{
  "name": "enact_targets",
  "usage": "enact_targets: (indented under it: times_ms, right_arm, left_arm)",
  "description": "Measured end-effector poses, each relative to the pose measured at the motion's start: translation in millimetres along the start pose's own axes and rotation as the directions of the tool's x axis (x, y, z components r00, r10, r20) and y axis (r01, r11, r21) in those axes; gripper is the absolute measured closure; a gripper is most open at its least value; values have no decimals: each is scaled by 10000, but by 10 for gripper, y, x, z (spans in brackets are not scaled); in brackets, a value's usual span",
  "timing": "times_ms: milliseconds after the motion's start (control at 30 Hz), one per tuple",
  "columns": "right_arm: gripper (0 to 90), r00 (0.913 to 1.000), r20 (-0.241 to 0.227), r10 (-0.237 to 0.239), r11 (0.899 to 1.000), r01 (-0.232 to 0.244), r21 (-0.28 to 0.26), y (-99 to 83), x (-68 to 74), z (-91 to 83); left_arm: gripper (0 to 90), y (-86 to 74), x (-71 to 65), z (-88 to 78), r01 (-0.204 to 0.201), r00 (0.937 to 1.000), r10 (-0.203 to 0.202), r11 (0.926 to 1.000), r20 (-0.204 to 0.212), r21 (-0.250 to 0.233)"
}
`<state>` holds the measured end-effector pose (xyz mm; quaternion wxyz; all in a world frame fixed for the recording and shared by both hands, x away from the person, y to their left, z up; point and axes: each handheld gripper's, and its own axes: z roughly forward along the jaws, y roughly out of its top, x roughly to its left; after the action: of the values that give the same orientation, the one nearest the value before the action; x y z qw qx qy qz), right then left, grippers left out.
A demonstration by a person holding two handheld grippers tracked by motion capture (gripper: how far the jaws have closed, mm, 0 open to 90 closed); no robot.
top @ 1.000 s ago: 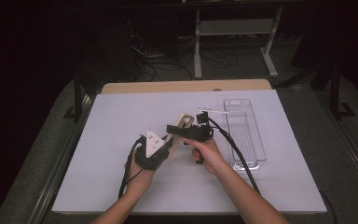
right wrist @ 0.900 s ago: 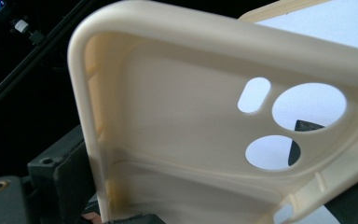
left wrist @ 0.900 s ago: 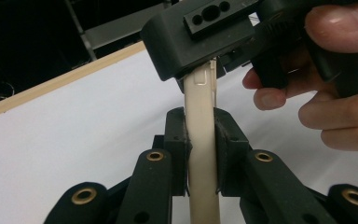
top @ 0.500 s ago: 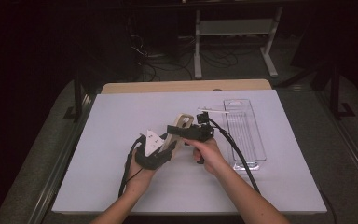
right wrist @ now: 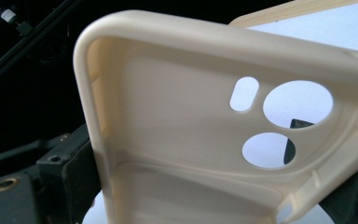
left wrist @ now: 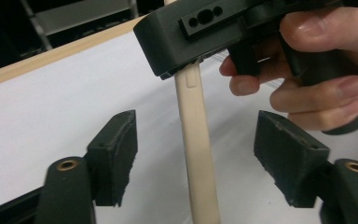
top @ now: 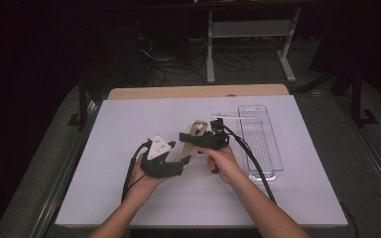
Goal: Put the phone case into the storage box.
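- Since a second ago, the left gripper (top: 176,161) has just been opening its jaws — they now stand apart, the case (left wrist: 196,154) between them untouched.
- Case held edge-up above the table (top: 129,129), mid-table.
- Right gripper (top: 186,137) — jaws clamped on the case.
- Clear tray (top: 260,141) lies at the right.
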<state>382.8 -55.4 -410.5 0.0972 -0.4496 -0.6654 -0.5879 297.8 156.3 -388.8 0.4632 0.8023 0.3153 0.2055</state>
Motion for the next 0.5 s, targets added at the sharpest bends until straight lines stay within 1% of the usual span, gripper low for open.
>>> enact_targets:
  times_ms: [67,100,200,233,267,300,367,467,500]
  right_arm:
    - [78,10000,7,-77,10000,77,-22,3,-5,-1]
    - [78,10000,21,-46,10000,46,6,3,-1,-5]
    - [79,9999,37,-137,9999,137,-18,6,-3,-7]
    - [79,9999,41,-146,9999,146,-18,7,-3,-8]
    - [79,9997,85,-244,9997,244,-40,8,-9,-7]
    - [79,9997,90,-246,9997,246,-26,9,-7,-9]
    - [80,9996,94,-259,9997,259,-25,10,-6,-11]
    - [80,9995,107,-292,9996,292,-20,11,-6,-15]
    - [80,9993,130,-338,9994,339,-10,11,-8,-15]
  left_arm:
    - [266,5,34,-21,-24,9998,22,9999,202,110]
    - [252,0,47,-22,29,9995,-29,10000,319,-8]
    - [220,-5,95,-50,-176,9979,170,9998,630,90]
    - [211,-10,104,-55,-183,9969,173,9998,768,124]
    - [201,-12,117,-64,-289,9960,270,9993,853,220]
    - [187,-18,127,-68,-374,9950,355,9991,936,192]
    - [173,-27,144,-88,-403,9935,372,9988,1080,268]
    - [156,-44,171,-121,-683,9894,637,9972,1305,314]
    - [150,-49,175,-129,-690,9890,641,9971,1332,321]
